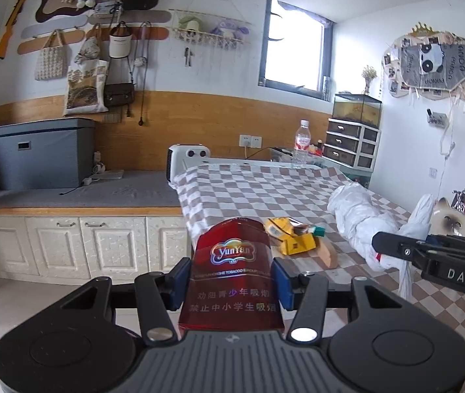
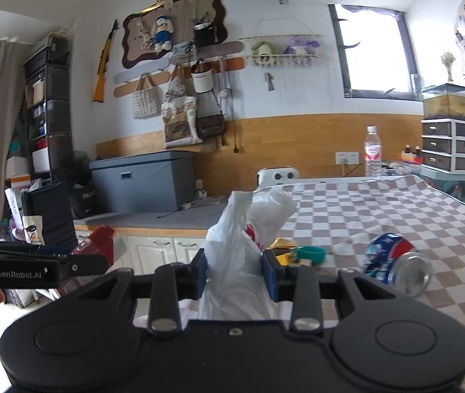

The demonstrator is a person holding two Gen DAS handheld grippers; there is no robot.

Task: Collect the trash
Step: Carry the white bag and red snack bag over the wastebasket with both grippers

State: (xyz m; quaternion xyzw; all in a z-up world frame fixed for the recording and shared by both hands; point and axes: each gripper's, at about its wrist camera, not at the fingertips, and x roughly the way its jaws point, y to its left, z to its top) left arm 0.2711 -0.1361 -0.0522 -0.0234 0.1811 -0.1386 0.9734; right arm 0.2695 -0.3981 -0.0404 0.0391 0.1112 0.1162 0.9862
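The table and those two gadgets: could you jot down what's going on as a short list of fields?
left hand-held gripper: shut on a red cigarette pack
right hand-held gripper: shut on a white plastic bag
table: checked cloth
on table: crushed can lying on its side, yellow box, green ring, water bottle upright at the far edge
trash not yet collected: can, yellow box

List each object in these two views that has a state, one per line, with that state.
Left gripper: shut on red cigarette pack.
Right gripper: shut on white plastic bag.
Soda can: crushed, lying on its side.
Water bottle: upright, capped.
Yellow box: lying open.
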